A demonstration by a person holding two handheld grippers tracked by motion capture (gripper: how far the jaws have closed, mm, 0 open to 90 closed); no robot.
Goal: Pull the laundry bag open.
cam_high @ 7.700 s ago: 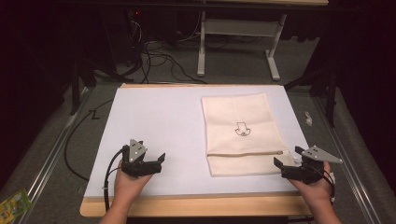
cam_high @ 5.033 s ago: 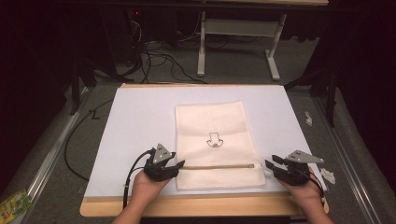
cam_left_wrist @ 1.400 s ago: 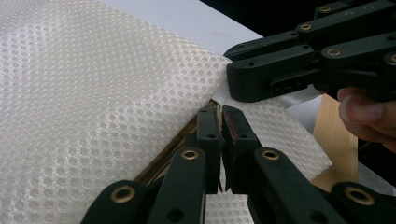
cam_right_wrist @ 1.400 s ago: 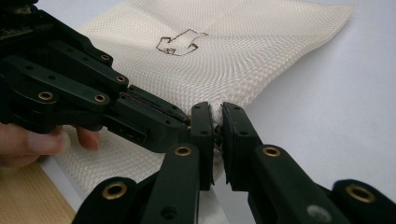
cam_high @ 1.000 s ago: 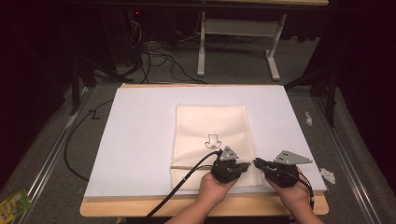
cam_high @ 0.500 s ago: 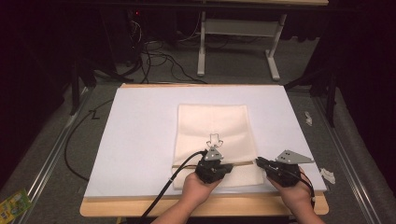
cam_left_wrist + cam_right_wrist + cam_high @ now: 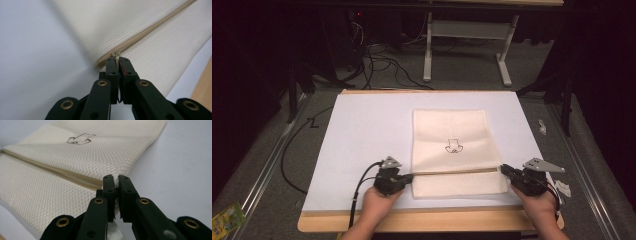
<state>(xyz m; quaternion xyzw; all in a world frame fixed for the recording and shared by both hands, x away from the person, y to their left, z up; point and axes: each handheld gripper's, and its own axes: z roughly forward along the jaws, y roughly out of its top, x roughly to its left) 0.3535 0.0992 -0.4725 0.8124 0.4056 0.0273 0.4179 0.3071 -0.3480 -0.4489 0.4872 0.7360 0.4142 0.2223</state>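
At the mesh bag's (image 7: pixel 454 150) zipper (image 7: pixel 140 37), our left gripper (image 7: pixel 117 58) fingers clamp its pull; right gripper (image 7: pixel 116 178) fingers clamp the bag's edge.

Cream mesh zip bag (image 7: pixel 452 135), flat on white mat, zipper (image 7: pixel 457 172) near front edge

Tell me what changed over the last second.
The left tongs, shut on the zipper pull, slid left along the zipper from near the right tongs to the bag's left edge. The right tongs stayed clamped on the bag's right edge; the bag kept its place on the mat.
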